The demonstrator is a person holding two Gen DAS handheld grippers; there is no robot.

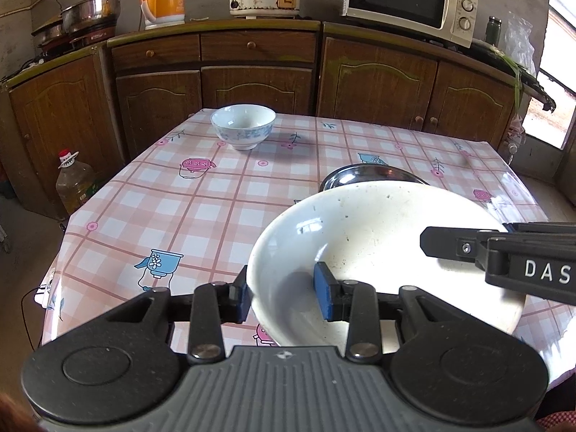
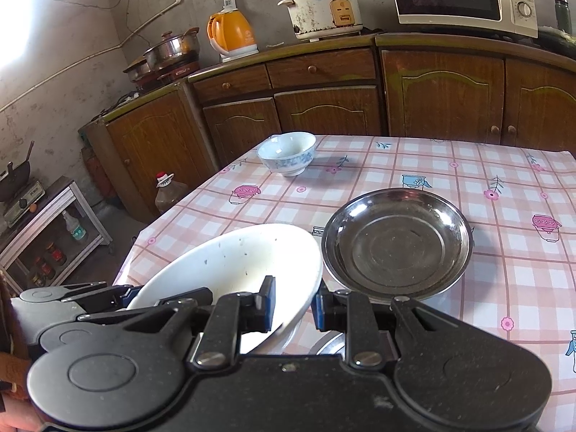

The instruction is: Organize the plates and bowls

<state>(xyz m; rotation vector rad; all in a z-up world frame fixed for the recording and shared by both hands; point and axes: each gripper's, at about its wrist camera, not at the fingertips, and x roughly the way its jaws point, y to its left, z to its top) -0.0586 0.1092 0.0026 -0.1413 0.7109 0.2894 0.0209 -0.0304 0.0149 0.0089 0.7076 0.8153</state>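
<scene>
Holding the white plate [image 1: 378,252] at its near rim, both grippers sit low in their frames. Left gripper [image 1: 284,297] — blue pads narrow, one under the rim, one inside the dish, clamped on the plate's left edge. Right gripper [image 2: 293,304] — jaws nearly closed, pinching the plate's right edge; its arm shows at the right of the left-wrist view. Plate tilts, lifted off the checked tablecloth [image 1: 162,208].

Just beyond, centre-right of the right-wrist view, a steel plate [image 2: 396,241] lies flat on the table, close beside the white one — their rims look near touching. Farther off, upper middle, a small blue-patterned bowl [image 1: 243,126] stands alone near the table's far edge. Cabinets with a kettle, a rice cooker and a microwave line the back.

Step in hand, by my reading: carrying the white plate for stacking. Next move likely calls for levelling it and lowering it squarely with the steel plate, both grips released together so it does not slide.
</scene>
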